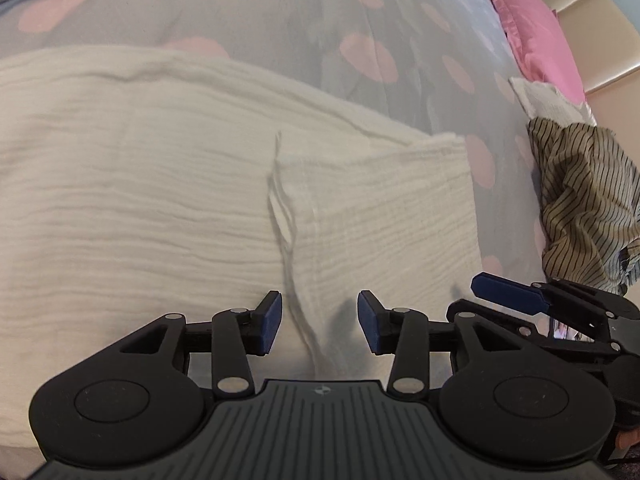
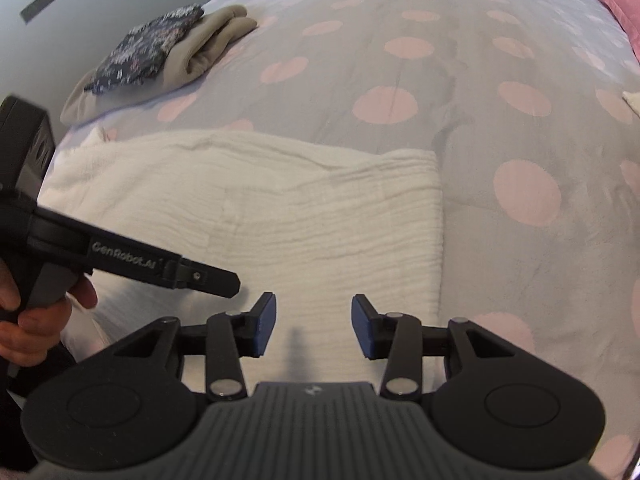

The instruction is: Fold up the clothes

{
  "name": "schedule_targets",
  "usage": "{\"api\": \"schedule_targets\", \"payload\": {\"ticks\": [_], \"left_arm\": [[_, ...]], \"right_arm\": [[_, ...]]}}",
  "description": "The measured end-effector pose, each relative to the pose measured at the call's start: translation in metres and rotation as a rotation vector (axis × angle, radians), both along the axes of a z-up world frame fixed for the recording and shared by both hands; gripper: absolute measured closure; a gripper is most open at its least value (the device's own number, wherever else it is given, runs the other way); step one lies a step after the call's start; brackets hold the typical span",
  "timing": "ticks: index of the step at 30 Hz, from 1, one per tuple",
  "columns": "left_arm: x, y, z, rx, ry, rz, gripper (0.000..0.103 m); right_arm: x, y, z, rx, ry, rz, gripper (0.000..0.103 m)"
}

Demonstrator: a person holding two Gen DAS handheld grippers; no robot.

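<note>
A white crinkled cloth (image 1: 140, 168) lies folded flat on the bed, with a folded flap (image 1: 380, 208) on its right part. It also shows in the right wrist view (image 2: 280, 208). My left gripper (image 1: 319, 322) is open and empty, just above the cloth's near edge by the flap's seam. My right gripper (image 2: 314, 326) is open and empty over the cloth's near right part. The right gripper's fingers (image 1: 508, 292) show at the right of the left wrist view. The left gripper's body (image 2: 160, 264) shows at the left of the right wrist view.
The bed has a grey sheet with pink dots (image 2: 480, 80). A striped garment (image 1: 584, 208) lies crumpled at the right, with a white cloth (image 1: 548, 100) and a pink pillow (image 1: 536, 32) beyond it. A folded beige garment (image 2: 208, 44) with a dark floral piece (image 2: 148, 48) on top sits far left.
</note>
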State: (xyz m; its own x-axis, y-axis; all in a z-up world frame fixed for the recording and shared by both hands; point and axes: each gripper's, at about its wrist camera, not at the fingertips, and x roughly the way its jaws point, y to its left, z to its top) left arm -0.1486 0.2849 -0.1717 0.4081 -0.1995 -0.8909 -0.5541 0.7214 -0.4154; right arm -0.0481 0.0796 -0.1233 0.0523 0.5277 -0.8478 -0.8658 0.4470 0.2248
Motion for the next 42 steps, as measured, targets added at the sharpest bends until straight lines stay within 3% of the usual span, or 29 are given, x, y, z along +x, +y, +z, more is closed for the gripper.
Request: {"api": "schedule_targets", "payload": {"ticks": [3,6,10,17,20,23,28,37,42], "left_arm": [[0.004,-0.007,-0.004,0.03,0.014,-0.022,0.069],[0.006,-0.012,-0.003,0.055,0.011,-0.034,0.087],[0.006,-0.015,0.003,0.08,-0.013,-0.037,0.097],[-0.002,-0.012,0.039,0.161,-0.065,-0.029,0.098],[-0.011,-0.005,0.056,0.195,-0.065,-0.016,0.098],[-0.023,0.007,0.074,0.22,-0.053,-0.004,0.098],[-0.052,0.037,0.112,0.281,-0.036,0.026,0.098],[-0.117,0.118,0.174,0.47,0.126,0.127,0.098],[-0.15,0.158,0.191,0.549,0.222,0.173,0.098]], "right_arm": [[-0.008,-0.004,-0.007,-0.034,-0.06,0.05,0.056],[-0.01,-0.008,-0.013,-0.067,-0.121,0.069,0.056],[0.0,-0.011,-0.016,-0.096,-0.141,0.02,0.056],[0.022,-0.023,-0.006,-0.082,-0.136,-0.094,0.056],[0.026,-0.026,-0.006,-0.066,-0.088,-0.121,0.055],[0.025,-0.025,-0.007,-0.06,-0.027,-0.129,0.056],[0.011,-0.013,-0.005,-0.065,-0.029,-0.074,0.055],[-0.006,0.011,-0.006,-0.092,-0.031,-0.009,0.055],[-0.009,0.02,-0.009,-0.106,-0.03,0.007,0.055]]}}
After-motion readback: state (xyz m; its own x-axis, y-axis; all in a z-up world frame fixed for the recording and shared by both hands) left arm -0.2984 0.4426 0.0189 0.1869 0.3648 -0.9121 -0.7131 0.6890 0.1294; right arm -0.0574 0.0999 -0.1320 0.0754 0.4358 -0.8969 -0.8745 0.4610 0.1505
